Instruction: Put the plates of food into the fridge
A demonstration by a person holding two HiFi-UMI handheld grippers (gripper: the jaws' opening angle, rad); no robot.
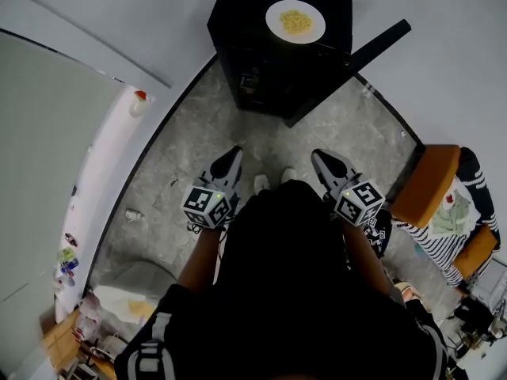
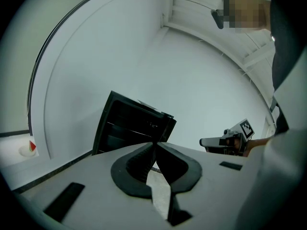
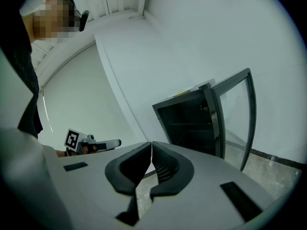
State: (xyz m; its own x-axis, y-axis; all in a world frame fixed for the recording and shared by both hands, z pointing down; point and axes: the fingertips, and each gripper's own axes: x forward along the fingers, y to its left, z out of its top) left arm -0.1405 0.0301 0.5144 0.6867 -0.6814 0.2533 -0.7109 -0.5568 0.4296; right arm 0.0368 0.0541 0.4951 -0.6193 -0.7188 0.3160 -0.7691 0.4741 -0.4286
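Observation:
A small black fridge [image 1: 273, 62] stands against the far wall with its glass door [image 1: 379, 44] swung open to the right. On its top sits a white plate of yellow food [image 1: 295, 21]. My left gripper [image 1: 233, 158] and right gripper [image 1: 320, 159] are side by side over the floor, well short of the fridge, both pointing at it. Each is shut with nothing between its jaws. The left gripper view shows the dark fridge interior [image 2: 129, 126] ahead, beyond my left gripper [image 2: 155, 145]. In the right gripper view my right gripper [image 3: 151, 145] faces the fridge shelves [image 3: 192, 123] and the door [image 3: 237, 114].
Grey marble floor [image 1: 198, 157] runs between me and the fridge. A white counter [image 1: 103, 180] with small items runs along the left. At the right a person in a striped top [image 1: 459, 212] sits on an orange seat [image 1: 424, 184]. Clutter lies at the lower left.

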